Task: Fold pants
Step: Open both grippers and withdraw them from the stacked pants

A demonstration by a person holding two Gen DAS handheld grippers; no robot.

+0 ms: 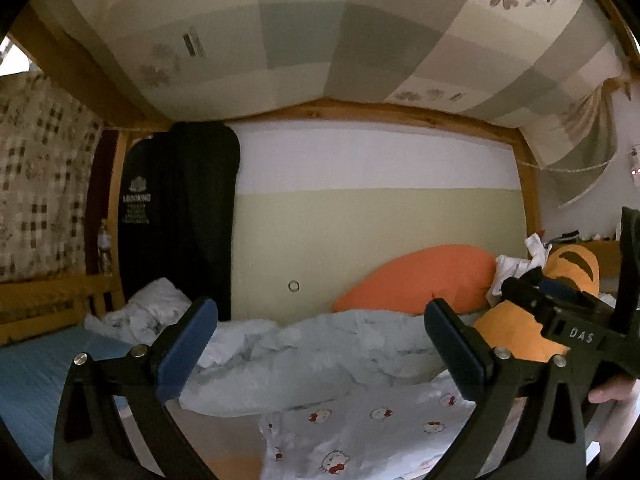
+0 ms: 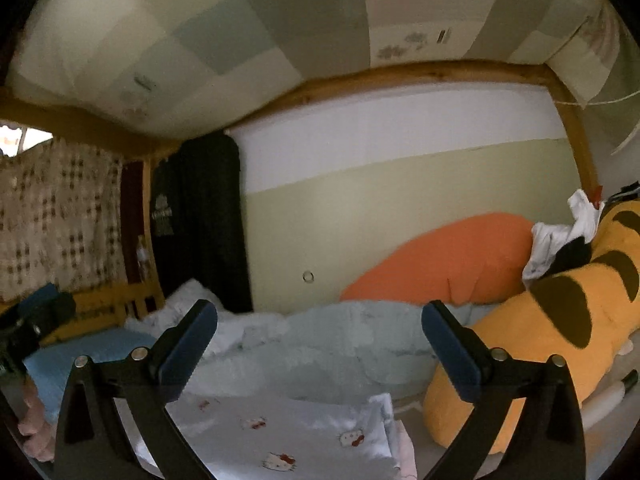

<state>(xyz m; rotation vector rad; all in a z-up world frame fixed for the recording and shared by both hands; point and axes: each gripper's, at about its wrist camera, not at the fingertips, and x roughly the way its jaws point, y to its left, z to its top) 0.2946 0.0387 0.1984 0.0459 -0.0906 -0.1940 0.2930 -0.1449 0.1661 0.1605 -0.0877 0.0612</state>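
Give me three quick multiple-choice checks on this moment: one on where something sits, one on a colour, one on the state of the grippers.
1. Where is the tiger plush relative to the pants?
A. to their right
B. to their left
C. lying on top of them

2. What colour is the pillow against the wall?
A. blue
B. orange
C. white

3. What state are the two grippers in?
A. both shut on the pants
B. left open, right shut
C. both open, holding nothing

Answers:
1. A: in the right wrist view the plush lies right of the cat-print pants.
2. B: it shows plainly orange in both views.
3. C: the left gripper and right gripper both have fingers spread wide, with nothing between them and the pants lying below.
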